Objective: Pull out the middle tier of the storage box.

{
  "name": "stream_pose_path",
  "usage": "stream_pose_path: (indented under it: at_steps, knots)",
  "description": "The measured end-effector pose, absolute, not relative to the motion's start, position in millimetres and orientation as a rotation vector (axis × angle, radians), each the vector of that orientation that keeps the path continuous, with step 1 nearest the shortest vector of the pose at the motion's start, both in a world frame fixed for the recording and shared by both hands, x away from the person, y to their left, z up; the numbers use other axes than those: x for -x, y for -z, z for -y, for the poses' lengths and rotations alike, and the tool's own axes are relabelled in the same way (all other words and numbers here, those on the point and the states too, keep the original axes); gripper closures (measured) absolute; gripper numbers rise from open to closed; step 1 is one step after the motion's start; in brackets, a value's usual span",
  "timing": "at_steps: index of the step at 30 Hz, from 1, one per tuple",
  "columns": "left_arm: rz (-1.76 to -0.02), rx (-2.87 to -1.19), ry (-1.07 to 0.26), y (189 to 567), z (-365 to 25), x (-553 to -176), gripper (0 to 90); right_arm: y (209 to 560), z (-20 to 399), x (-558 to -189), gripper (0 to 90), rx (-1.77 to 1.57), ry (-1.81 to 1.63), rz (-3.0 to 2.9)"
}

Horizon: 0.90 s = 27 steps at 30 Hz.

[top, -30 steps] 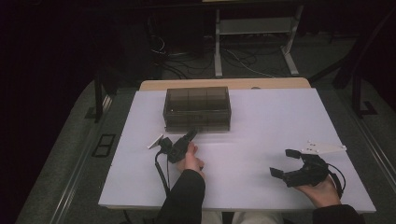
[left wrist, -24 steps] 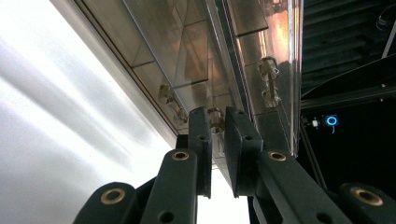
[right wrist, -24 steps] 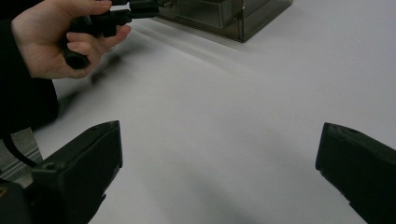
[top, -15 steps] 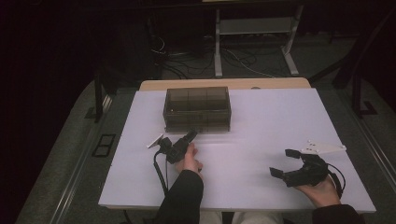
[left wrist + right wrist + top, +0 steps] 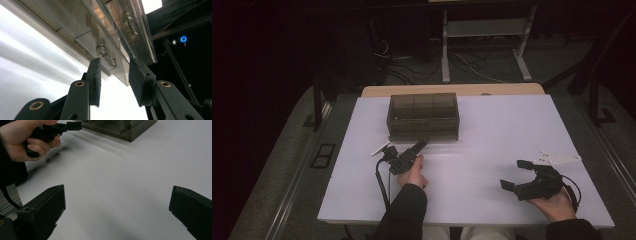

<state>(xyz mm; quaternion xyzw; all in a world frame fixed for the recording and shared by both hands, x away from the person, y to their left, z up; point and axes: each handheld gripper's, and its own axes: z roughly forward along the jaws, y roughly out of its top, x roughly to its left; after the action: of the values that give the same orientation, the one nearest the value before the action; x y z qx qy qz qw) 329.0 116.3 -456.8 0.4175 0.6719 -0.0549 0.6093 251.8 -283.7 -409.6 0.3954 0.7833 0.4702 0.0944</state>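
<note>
While the right gripper (image 5: 514, 175) rests splayed well apart, the left gripper (image 5: 113, 75) – fingers just parting, clasping nothing – faces the clear compartment box's (image 5: 423, 116) front latch (image 5: 103, 50).

Clear box (image 5: 105, 37) contents blurred, its ends cropped

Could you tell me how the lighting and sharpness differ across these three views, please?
High view: the white table is evenly lit while the room around it is nearly black. Left gripper view: the tabletop glares to blown-out white, and the clear box is soft and reflective beside the sharp jaw pads. Right gripper view: the near jaws are blurred, and the hand holding the left gripper casts a smeared shadow.
</note>
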Motion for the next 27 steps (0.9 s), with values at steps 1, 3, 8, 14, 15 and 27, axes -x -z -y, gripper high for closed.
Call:
stream_pose_path:
  at_steps: [1, 3, 8, 14, 15, 27]
  knots:
    - [-1.549, -0.978, 0.118, 455.0, -116.5, -328.8, 61.6, 409.6, 283.6, -251.8, 0.0, -1.175, -1.395, -2.323]
    - [-1.542, -1.021, 0.097, 451.2, -117.2, -328.7, 61.1, 409.5, 283.6, -251.9, 0.0, -1.176, -1.396, -2.321]
    - [-1.517, -1.143, 0.065, 443.7, -116.4, -328.8, 60.2, 409.5, 283.5, -251.8, 0.0, -1.173, -1.395, -2.323]
    - [-1.471, -1.228, 0.058, 435.0, -117.3, -332.6, 59.4, 409.5, 283.4, -251.9, 0.0, -1.176, -1.395, -2.323]
    - [-1.467, -1.241, 0.058, 433.8, -117.9, -333.1, 59.4, 409.5, 283.4, -251.9, 0.0, -1.177, -1.395, -2.323]
    - [-1.364, -1.505, 0.004, 413.4, -118.8, -341.4, 58.8, 409.6, 283.4, -252.0, 0.0, -1.176, -1.393, -2.324]
